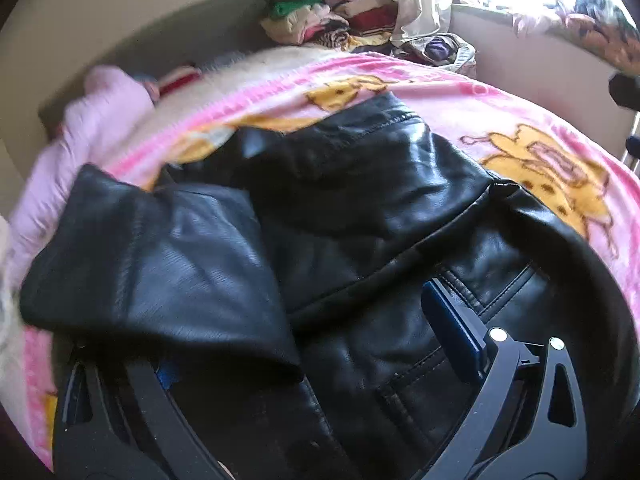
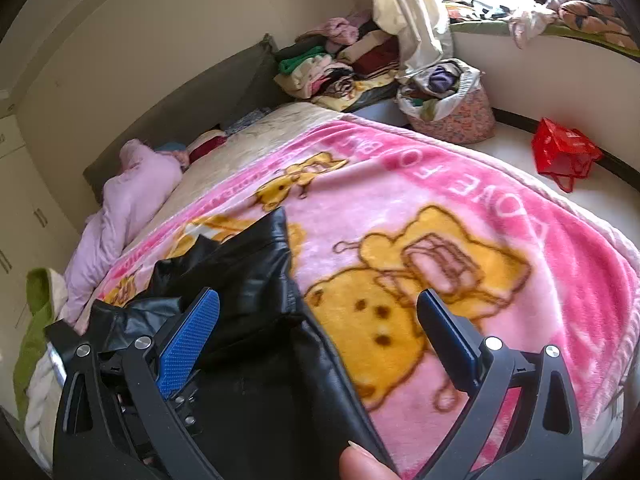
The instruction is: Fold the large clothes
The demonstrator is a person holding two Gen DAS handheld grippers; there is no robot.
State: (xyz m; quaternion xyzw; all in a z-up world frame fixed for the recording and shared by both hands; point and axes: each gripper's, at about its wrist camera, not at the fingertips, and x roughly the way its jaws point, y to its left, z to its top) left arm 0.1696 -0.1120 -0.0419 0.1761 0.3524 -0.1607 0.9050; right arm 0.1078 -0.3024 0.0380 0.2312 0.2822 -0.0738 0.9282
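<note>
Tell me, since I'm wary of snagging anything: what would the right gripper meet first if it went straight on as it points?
Most likely the black leather jacket, whose edge already lies between the open right gripper fingers; beyond it, the pink blanket. Depth is hard to judge.

Two hand-held grippers, each seen from its own wrist camera, both angled downward. The left gripper has its jaws spread wide; its right finger with a dark blue pad shows clearly, while the left finger is mostly hidden under black material draped over it, so nothing is pinched. The right gripper also stands wide apart, its textured blue pads facing inward and pressing on nothing. A fingertip of the person (bottom edge, right wrist view) shows between the black finger arms.
</note>
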